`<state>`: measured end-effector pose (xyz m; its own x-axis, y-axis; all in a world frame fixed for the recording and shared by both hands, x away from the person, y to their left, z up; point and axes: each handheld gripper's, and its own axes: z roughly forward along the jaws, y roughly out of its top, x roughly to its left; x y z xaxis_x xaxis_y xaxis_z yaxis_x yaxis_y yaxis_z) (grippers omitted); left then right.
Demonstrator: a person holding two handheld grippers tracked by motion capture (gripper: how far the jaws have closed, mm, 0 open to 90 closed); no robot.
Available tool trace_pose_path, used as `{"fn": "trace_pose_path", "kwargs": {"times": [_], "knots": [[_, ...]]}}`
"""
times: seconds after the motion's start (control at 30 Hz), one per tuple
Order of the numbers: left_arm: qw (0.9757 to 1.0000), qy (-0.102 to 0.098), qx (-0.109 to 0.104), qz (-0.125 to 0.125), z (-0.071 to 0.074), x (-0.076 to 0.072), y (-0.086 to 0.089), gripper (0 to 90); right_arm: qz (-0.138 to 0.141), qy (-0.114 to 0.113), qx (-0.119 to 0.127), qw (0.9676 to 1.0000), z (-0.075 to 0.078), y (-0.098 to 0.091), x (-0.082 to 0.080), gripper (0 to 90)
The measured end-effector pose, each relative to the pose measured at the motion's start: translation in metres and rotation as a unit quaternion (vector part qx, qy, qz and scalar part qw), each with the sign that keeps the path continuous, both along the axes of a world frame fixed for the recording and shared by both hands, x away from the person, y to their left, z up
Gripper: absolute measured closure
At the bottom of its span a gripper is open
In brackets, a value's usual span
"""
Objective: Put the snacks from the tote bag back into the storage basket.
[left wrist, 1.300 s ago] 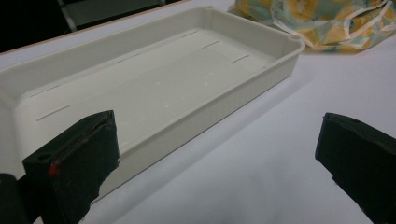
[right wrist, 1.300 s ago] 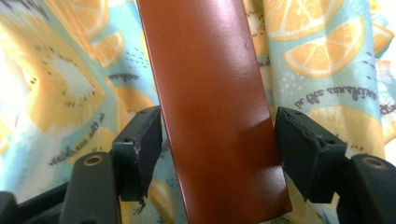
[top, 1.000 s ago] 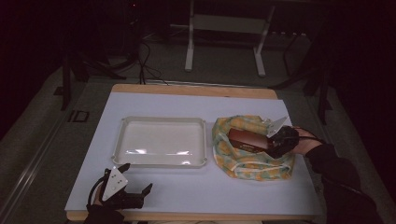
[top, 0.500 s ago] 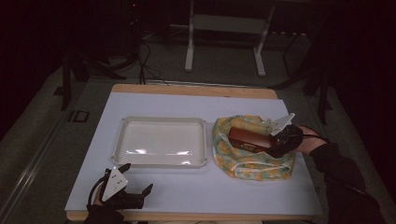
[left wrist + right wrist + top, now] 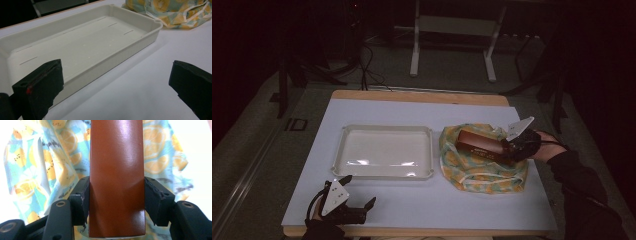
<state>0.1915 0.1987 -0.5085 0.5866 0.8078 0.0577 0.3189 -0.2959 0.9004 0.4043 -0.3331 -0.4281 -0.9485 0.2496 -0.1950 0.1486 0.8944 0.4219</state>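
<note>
On the white table (image 5: 422, 210), a shallow cream tray (image 5: 384, 152) sits left of centre, long axis running left to right. Just right of it lies a crumpled cloth bag (image 5: 482, 170) printed with orange slices. Over the bag, the right gripper (image 5: 512, 147) clamps a long brown box (image 5: 479, 144) across its narrow width; the box's long axis runs straight out from the jaws, pointing left and slightly away from the person toward the tray. Near the front left edge of the table, the left gripper (image 5: 357, 192) rests with jaws spread wide, holding nothing, facing the tray
</note>
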Motion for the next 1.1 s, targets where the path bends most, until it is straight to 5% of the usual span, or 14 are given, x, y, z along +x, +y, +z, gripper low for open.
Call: {"fn": "trace_pose_path", "kwargs": {"times": [0.67,1.1], "knots": [[1.0000,0.000,0.001,-0.006,0.000,-0.001,-0.001,0.0,0.002,-0.029,0.012,0.9995,0.045,0.000,-0.007,43.3],[1.0000,0.000,0.002,-0.008,0.000,-0.001,-0.001,0.0,0.031,-0.051,0.021,0.9980,0.072,0.024,-0.007,43.2]]}}
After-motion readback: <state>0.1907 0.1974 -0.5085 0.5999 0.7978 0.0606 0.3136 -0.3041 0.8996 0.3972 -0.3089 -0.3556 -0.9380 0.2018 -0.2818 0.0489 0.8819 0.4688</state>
